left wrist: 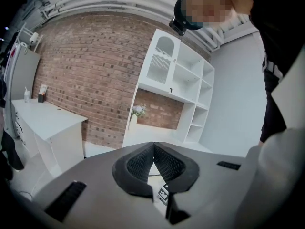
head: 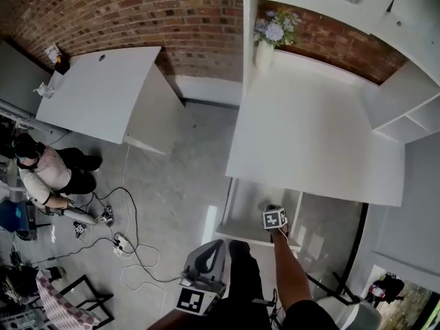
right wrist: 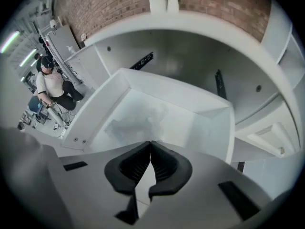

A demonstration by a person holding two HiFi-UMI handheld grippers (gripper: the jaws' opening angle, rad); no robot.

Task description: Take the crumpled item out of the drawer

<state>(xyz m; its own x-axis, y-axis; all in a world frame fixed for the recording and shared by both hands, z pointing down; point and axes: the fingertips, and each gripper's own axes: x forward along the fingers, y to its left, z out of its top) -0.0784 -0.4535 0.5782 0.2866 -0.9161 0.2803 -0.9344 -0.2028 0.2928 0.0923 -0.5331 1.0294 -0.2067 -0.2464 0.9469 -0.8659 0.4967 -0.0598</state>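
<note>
The white drawer (right wrist: 200, 109) stands pulled out from under the desk top (head: 309, 136). On its floor lies a pale, crumpled, see-through item (right wrist: 136, 120), left of the middle. My right gripper (right wrist: 151, 144) hangs above the drawer's near edge, its jaws shut with nothing between them and apart from the item. In the head view the right gripper (head: 273, 215) is over the open drawer (head: 237, 229), and the item cannot be made out there. My left gripper (head: 205, 270) is held low near my body, shut and empty, and in its own view the left gripper (left wrist: 153, 145) points at the shelving.
A vase of flowers (head: 270, 40) stands at the desk's back by the brick wall. White shelves (head: 405, 108) rise on the right. A second white table (head: 96, 88) stands to the left. A person (head: 45, 174) sits on the floor among cables (head: 130, 246).
</note>
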